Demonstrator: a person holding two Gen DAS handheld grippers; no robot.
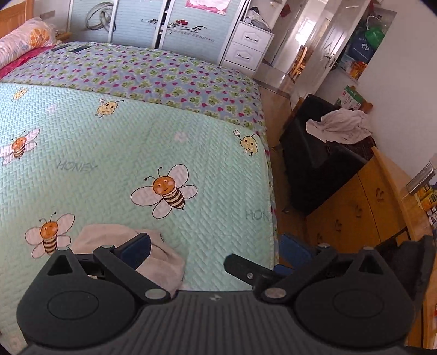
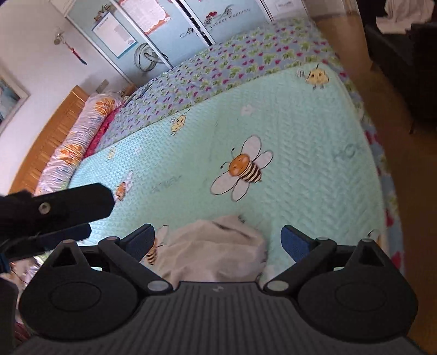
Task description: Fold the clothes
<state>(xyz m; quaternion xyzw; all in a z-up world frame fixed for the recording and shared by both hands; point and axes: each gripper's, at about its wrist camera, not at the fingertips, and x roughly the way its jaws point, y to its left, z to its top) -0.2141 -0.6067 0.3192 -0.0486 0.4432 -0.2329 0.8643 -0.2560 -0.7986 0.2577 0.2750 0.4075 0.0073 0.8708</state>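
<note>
A crumpled beige garment [image 1: 161, 259] lies on the mint bee-print bedspread [image 1: 136, 153] near the bed's front edge. In the left wrist view it sits under and beside the left finger. My left gripper [image 1: 215, 248] is open, its jaws wide apart above the bedspread, holding nothing. In the right wrist view the same garment [image 2: 215, 251] lies bunched between the two blue pads. My right gripper [image 2: 218, 239] is open and hovers just over it. The left gripper's black finger [image 2: 68, 207] shows at the left edge of the right wrist view.
A frog-and-heart sheet [image 1: 153, 73] covers the far half of the bed, with a rolled quilt [image 2: 73, 147] by the wooden headboard. A black chair with white clothes [image 1: 341, 125] and a wooden cabinet [image 1: 360, 213] stand right of the bed. A wardrobe [image 1: 164, 21] stands behind.
</note>
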